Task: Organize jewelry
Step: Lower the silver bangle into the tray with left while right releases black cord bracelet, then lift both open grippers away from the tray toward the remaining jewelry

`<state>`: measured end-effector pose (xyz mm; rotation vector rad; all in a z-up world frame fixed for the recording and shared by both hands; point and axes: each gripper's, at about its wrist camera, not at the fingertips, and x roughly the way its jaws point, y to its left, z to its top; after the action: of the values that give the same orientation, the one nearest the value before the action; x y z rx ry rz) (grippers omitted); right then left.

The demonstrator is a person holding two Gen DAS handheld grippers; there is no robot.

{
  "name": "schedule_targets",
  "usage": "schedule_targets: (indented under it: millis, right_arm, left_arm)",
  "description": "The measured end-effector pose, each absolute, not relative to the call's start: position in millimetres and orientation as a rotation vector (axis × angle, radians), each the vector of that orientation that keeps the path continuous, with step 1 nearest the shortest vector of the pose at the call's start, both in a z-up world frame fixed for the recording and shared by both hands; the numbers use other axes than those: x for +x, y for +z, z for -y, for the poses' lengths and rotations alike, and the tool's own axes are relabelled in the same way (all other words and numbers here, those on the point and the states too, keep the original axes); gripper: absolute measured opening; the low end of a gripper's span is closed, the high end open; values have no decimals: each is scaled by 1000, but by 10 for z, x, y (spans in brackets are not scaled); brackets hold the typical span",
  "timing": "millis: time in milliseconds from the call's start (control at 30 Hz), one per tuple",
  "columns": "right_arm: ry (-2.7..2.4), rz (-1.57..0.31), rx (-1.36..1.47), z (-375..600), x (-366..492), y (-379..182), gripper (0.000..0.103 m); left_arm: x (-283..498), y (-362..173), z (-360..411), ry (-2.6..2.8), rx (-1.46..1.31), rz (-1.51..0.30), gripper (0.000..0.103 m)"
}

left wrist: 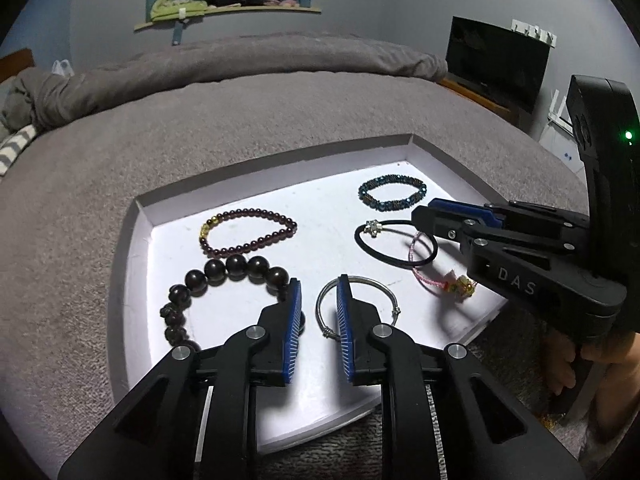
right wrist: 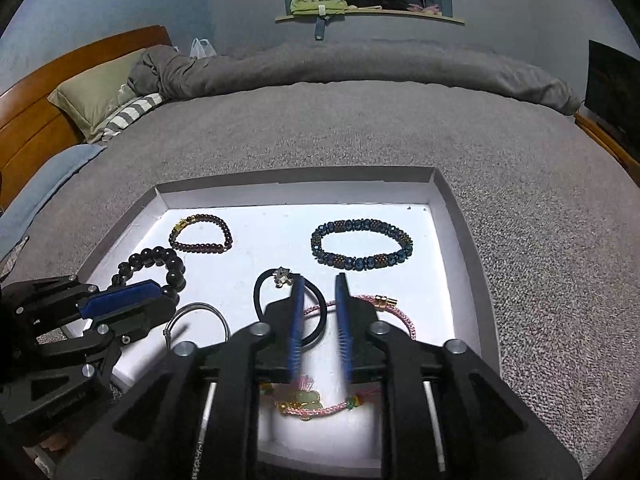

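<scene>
A grey bed (right wrist: 360,128) fills the room, a folded duvet (right wrist: 360,64) along its far side and a pillow (right wrist: 92,96) against the wooden headboard (right wrist: 40,92), far left of the right gripper. A shallow white tray (right wrist: 452,208) lies on the bed with the jewelry spread flat inside.

The left gripper (left wrist: 318,312), low over the tray's near edge, stands partly open and holds nothing. Its right finger overlaps a silver bangle (left wrist: 384,292) in view, though contact cannot be told; its left finger crosses a big dark-bead bracelet (left wrist: 216,270). Just ahead lies a garnet bracelet (left wrist: 250,232).

The right gripper (right wrist: 320,316) points forward into the tray, also partly open and empty. A black hair tie (right wrist: 276,280) with a small star charm and a pink cord bracelet (right wrist: 404,316) lie overlapping under its fingers; the cord's green-and-gold charms show between the finger bases. A blue beaded bracelet (right wrist: 362,244) sits ahead of it, apart from the rest.

Each gripper appears at the other's side, near but not touching. Fingers of the person's right hand (left wrist: 568,372) wrap the handle.
</scene>
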<state>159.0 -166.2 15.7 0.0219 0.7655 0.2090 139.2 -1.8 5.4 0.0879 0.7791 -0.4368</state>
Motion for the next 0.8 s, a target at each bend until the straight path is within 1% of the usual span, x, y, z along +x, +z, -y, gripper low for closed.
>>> schedule_targets:
  millis: [167, 200, 233, 267, 367, 400, 433, 467, 500, 600, 633, 667, 700, 733, 800]
  right_arm:
    - [211, -755, 29, 1675, 1562, 181, 19]
    - [210, -754, 29, 1668, 1558, 180, 24]
    - [208, -752, 29, 1668, 1553, 183, 31]
    - [205, -747, 30, 1669, 1543, 187, 34]
    - [202, -736, 25, 1661, 1517, 203, 35]
    - [201, -733, 23, 1661, 1510, 206, 37]
    - [197, -728, 20, 1659, 1495, 212, 42]
    - [194, -723, 18, 1658, 1485, 217, 44]
    - [186, -712, 12, 1657, 1465, 231, 47]
    - [169, -687, -2, 1661, 1431, 269, 48]
    - [162, -679, -5, 1664, 1423, 277, 49]
    - [152, -667, -8, 1669, 1404, 290, 51]
    - [147, -661, -11, 1672, 1398, 297, 55]
    - [140, -652, -14, 1676, 1384, 305, 59]
    - [126, -635, -20, 1689, 1358, 319, 62]
  left_arm:
    - [1365, 77, 32, -421, 102, -756, 20]
    - [1360, 81, 31, -420, 104, -753, 22]
    - [1350, 86, 28, -416, 106, -750, 24]
    - [1341, 90, 23, -405, 112, -742, 26]
    - [1324, 106, -3, -374, 119, -720, 28]
    - [1324, 111, -14, -364, 119, -713, 33]
    - [1321, 122, -33, -351, 116, -702, 37]
    - [1321, 132, -45, -344, 113, -695, 46]
    - [1317, 141, -54, -339, 111, -689, 49]
    - [1295, 171, -77, -318, 117, -666, 49]
    - [1287, 177, -82, -313, 118, -662, 50]
    - [1283, 177, -82, -310, 118, -662, 52]
    - [1281, 173, -83, -308, 117, -663, 55]
    - [1277, 170, -81, -304, 119, -661, 57]
    - [1258, 169, -72, -285, 136, -650, 59]
